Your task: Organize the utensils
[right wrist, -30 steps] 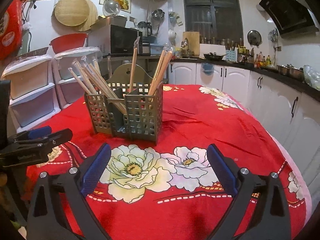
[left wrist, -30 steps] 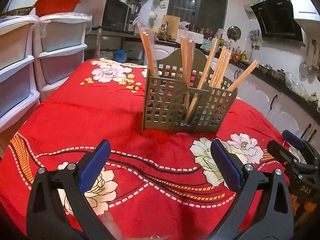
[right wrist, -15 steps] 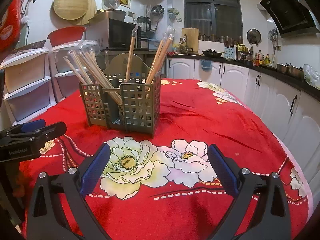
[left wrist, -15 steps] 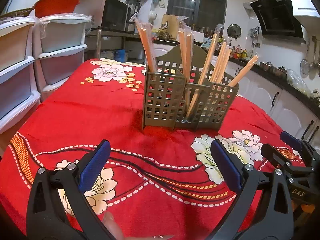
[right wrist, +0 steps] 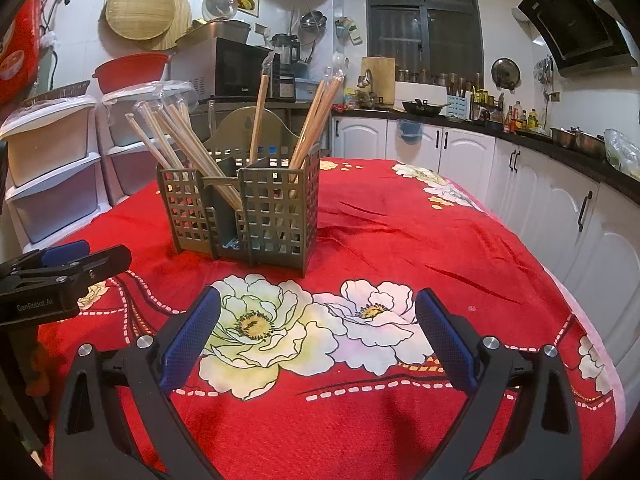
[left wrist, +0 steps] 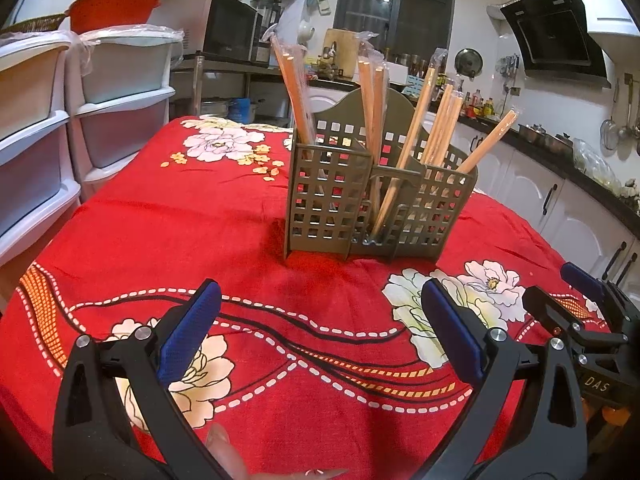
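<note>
An olive-grey lattice utensil holder (left wrist: 376, 200) stands upright on the red flowered tablecloth (left wrist: 200, 232); it also shows in the right wrist view (right wrist: 248, 208). Several plastic-wrapped wooden chopstick pairs (left wrist: 424, 120) stand in its compartments, leaning outward (right wrist: 180, 140). My left gripper (left wrist: 320, 328) is open and empty, low over the cloth in front of the holder. My right gripper (right wrist: 316, 328) is open and empty, also short of the holder. Each gripper shows at the edge of the other's view: the right one (left wrist: 580, 308), the left one (right wrist: 64, 268).
White plastic drawer units (left wrist: 60, 128) stand off the table's left side. White cabinets and a dark counter (right wrist: 540, 168) run along the right. A microwave (right wrist: 236, 68) and a red basin (right wrist: 128, 70) sit behind the table.
Both grippers have risen slightly and drawn a little nearer the holder, which now sits lower and larger in both views. Both stay open and empty.
</note>
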Motion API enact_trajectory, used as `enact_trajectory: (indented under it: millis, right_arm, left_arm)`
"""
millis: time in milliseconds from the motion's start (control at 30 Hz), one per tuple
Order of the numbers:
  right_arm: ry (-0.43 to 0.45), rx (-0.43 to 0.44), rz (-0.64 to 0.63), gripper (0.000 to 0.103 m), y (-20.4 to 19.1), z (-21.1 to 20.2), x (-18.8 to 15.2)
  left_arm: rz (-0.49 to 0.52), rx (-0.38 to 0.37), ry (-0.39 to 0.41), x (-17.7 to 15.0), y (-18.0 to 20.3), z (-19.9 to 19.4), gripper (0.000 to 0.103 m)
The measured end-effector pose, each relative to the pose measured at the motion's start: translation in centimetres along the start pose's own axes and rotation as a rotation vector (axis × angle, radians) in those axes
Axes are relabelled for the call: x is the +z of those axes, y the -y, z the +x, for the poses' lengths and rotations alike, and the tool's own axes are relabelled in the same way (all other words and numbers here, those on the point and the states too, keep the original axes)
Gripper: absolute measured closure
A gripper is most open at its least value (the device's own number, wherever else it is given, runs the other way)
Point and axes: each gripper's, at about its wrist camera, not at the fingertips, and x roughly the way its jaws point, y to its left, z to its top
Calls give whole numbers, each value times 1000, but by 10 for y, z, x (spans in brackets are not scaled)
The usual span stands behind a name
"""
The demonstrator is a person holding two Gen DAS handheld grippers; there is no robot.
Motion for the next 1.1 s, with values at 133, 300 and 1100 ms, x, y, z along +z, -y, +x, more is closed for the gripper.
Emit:
enact_trajectory:
  millis: [133,300,1100]
  right_arm:
    - [-1,-1,-3,8,0,0,0]
    - [-1,-2,-6,8,-1,0,-1]
    - [-3,-10,-6,8,0,1,-1]
  left_arm:
    - [-8,0,-4,-1,-1,1,11]
    - [-8,0,-5,-2,-2,1,11]
    - [-6,0,-2,-3,-2,-1,11]
